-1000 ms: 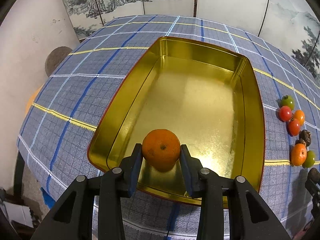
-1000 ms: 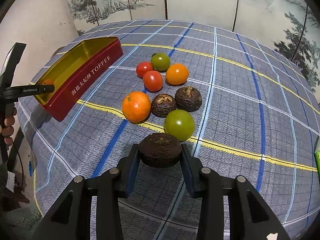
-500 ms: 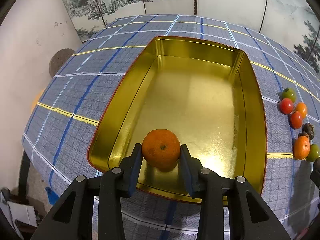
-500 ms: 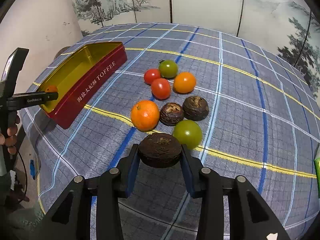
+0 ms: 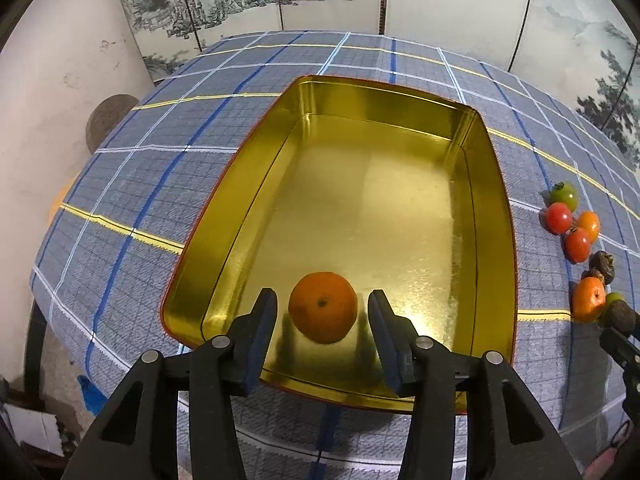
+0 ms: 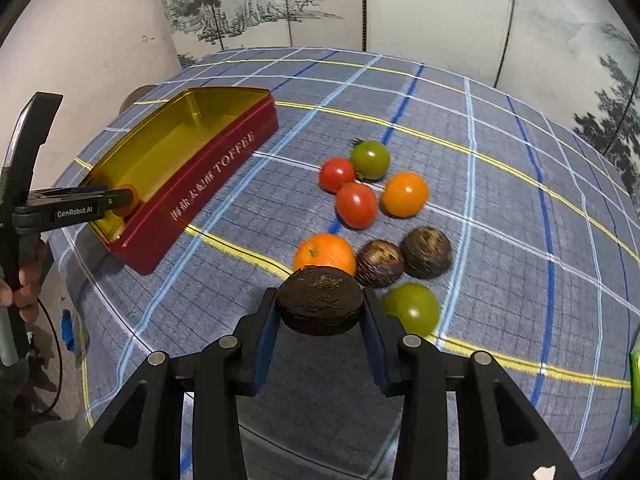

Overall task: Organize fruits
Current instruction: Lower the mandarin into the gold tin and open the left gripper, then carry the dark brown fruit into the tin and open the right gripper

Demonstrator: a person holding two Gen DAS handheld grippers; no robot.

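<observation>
tin (image 5: 496,208): metal, glossy gold inside, red lacquered outside | cloth (image 5: 160,184) under tin: woven checked fabric, matt | orange (image 5: 322,306) inside tin: dimpled peel, dull sheen | tomatoes (image 6: 356,204) right of tin: smooth, glossy | dark fruit (image 6: 320,305): rough, matt | left claw (image 5: 322,316), right claw (image 6: 320,320): black matt plastic

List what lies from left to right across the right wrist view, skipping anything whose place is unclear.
Person's hand → left tool → toffee tin → red tomato → orange tomato → right-hand dark brown fruit.
</observation>
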